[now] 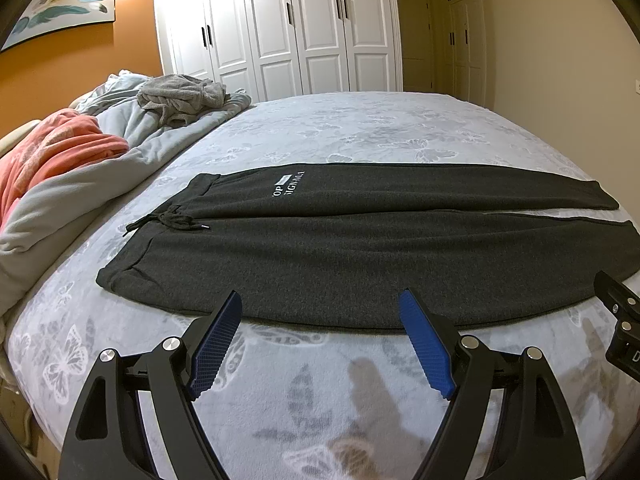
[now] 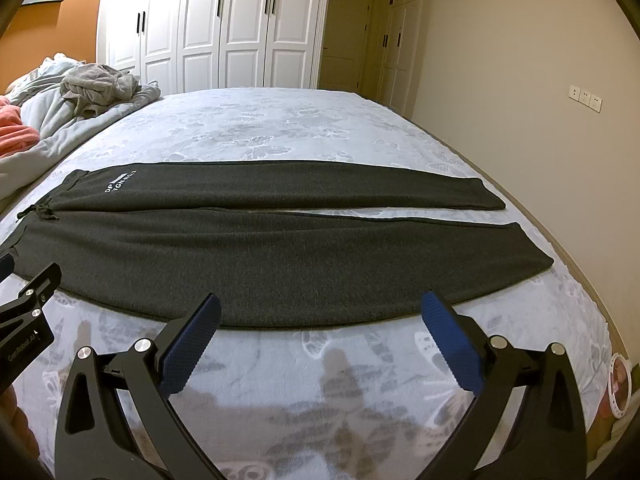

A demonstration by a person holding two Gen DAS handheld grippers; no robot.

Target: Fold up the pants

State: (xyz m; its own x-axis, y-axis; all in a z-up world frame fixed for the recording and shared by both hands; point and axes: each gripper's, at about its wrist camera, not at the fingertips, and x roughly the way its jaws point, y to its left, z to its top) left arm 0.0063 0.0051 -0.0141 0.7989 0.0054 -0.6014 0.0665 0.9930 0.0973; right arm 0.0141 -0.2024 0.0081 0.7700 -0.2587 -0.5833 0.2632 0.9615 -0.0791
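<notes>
Dark grey sweatpants [image 1: 340, 248] lie flat across the bed, waistband and drawstring at the left, both legs stretched to the right with a narrow gap between them. They also show in the right wrist view [image 2: 280, 252]. My left gripper [image 1: 322, 304] is open and empty, its blue pads just short of the pants' near edge, toward the waist half. My right gripper [image 2: 322, 308] is open and empty, at the near edge of the closer leg. The right gripper's body shows in the left wrist view [image 1: 618, 320].
The bed [image 1: 360, 132] has a pale butterfly-print cover. A heap of grey and orange bedding [image 1: 80, 148] and a grey garment [image 1: 180, 96] lie at the left. White wardrobe doors [image 1: 280, 28] stand behind. The bed's right edge [image 2: 580, 276] is near the leg cuffs.
</notes>
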